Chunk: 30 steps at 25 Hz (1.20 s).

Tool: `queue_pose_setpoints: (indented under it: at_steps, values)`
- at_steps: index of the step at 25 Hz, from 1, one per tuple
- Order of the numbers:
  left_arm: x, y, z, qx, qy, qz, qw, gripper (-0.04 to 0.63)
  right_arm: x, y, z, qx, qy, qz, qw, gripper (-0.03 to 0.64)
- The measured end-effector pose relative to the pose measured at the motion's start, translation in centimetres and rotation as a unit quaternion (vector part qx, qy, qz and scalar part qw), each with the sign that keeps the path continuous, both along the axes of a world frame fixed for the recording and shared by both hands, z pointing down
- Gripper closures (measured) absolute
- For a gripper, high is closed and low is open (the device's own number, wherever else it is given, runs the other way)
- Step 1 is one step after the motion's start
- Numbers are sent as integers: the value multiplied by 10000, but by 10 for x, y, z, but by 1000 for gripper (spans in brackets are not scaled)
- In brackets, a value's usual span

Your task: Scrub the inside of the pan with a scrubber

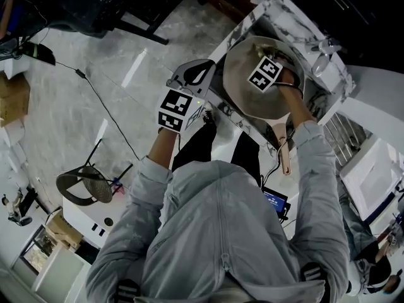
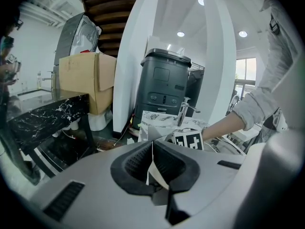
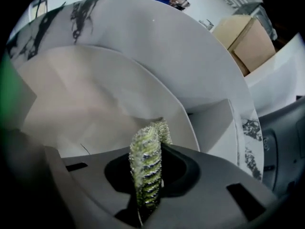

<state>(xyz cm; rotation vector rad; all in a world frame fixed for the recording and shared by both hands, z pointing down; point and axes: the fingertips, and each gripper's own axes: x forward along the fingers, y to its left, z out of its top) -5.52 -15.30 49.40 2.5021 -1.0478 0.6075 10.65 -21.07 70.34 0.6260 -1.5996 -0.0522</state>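
right gripper point(image 3: 148, 191): jaws pinched on a green-and-silver mesh scrubber point(image 3: 145, 156), which stands upright between them | just ahead of gripper: pale inside of pan point(image 3: 95, 99), scrubber tip at its surface | beyond pan: white marbled sink wall point(image 3: 190, 51) | far upper right: cardboard box point(image 3: 248, 39)

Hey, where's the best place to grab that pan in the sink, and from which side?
Grip its long handle. It sticks straight out from the pan past the sink's near edge, toward you, narrow and unobstructed. Come in from your own side, with the jaws closing across its width.
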Motion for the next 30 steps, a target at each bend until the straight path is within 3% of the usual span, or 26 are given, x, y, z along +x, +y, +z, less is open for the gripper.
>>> queue_pose_setpoints:
  at_steps: [5, 12, 17, 24, 30]
  values:
    - [-8, -2, 0, -9, -16, -39, 10000, 571, -26, 12, 11, -700, -893, 508, 9922, 534]
    - [-16, -4, -1, -18, -20, -75, 10000, 571, -53, 28, 16, -1030, -1387, 574, 9833, 534]
    - [-12, -4, -2, -9, 4, -61, 10000, 571, -67, 50, 16, -1247, -1385, 124, 9824, 534]
    - [-7, -4, -5, 11, 31, -27, 10000, 571, -80, 86, 16, -1518, -1015, -759, 9803, 534]
    - [-2, -1, -6, 8, 56, 2, 10000, 571, -84, 116, 11, -1905, -964, -1243, 9690, 534]
